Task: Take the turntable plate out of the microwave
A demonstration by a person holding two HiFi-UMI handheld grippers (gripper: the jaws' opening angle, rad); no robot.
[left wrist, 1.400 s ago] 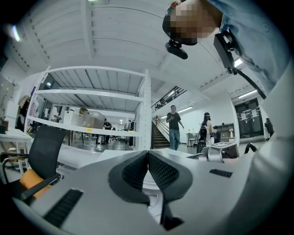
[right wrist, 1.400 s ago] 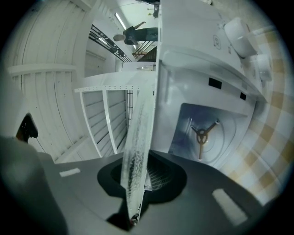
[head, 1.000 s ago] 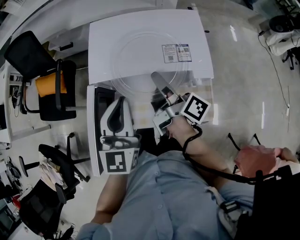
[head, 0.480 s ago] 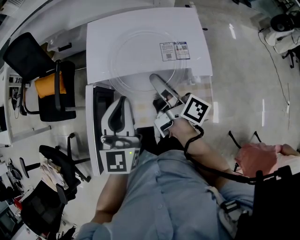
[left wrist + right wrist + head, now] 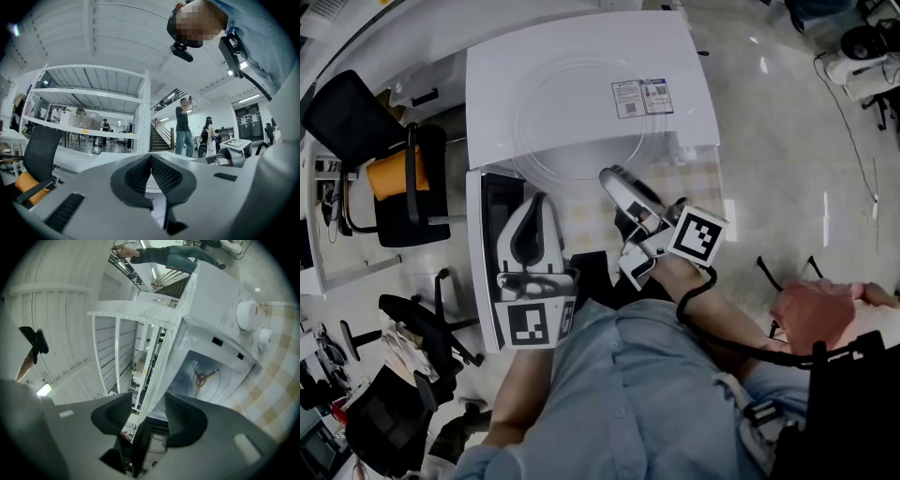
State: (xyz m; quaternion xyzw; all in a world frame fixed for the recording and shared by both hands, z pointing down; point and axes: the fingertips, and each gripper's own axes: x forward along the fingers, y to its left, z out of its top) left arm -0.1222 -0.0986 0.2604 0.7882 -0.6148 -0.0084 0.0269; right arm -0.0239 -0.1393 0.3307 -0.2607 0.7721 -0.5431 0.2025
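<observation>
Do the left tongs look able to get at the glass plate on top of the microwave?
Probably yes: nothing stands between the left tongs and the glass plate, but they are shut.

L white two-jaw gripper (image 5: 537, 202) held level, jaws shut tight. R white two-jaw gripper (image 5: 619, 183) level, canted sideways, jaws just opened wide, gripping nothing.
</observation>
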